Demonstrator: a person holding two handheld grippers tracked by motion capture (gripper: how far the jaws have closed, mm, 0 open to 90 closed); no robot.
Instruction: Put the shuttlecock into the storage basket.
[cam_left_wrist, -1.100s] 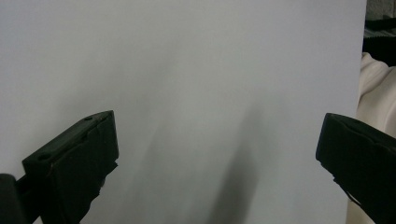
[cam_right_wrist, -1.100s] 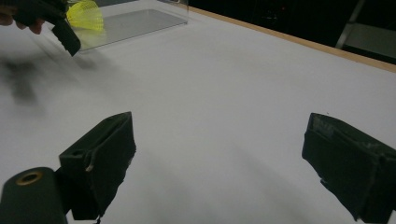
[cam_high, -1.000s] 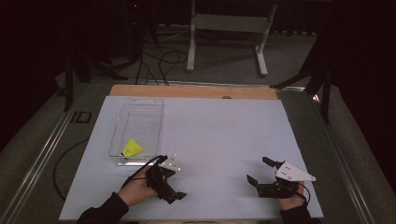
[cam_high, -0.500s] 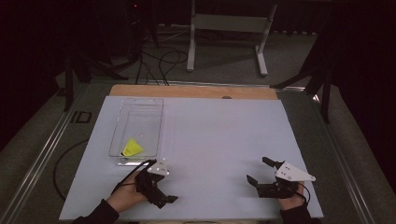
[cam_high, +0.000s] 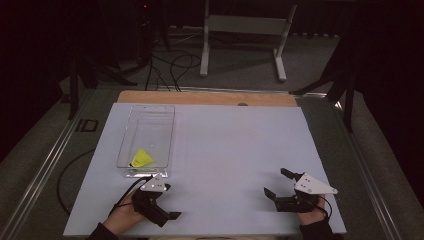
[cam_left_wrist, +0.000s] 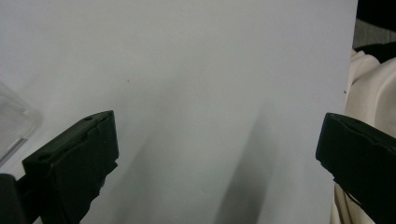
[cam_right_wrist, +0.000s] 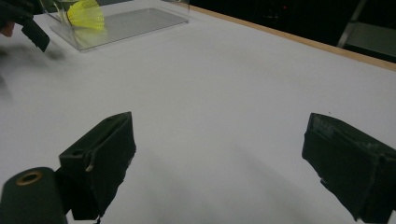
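A clear plastic box (cam_high: 148, 131) lies on the left of the white table (cam_high: 225, 145), with a yellow shuttlecock-like object (cam_high: 141, 158) at its near end. My left gripper (cam_high: 170, 202) is just in front of that box by the table's near edge, open and turned to the right. In its own view my left gripper (cam_left_wrist: 217, 140) has bare table between the jaws and a box corner (cam_left_wrist: 14, 126) at the left. My right gripper (cam_high: 275, 181) rests open at the near right. My right gripper (cam_right_wrist: 219, 144) faces the box (cam_right_wrist: 121, 23) and the yellow object (cam_right_wrist: 86, 13) far off.
A wooden strip (cam_high: 205, 98) runs along the table's far edge. Beyond it stand a metal frame (cam_high: 245, 35) and cables on the floor. Cream cloth (cam_left_wrist: 369, 84) lies past the table's near edge. The other hand's gripper (cam_right_wrist: 28, 23) appears at the top left of the right gripper view.
My left gripper has drawn back toward the near edge and a little to the left, turning rightward. The right gripper has stayed still.
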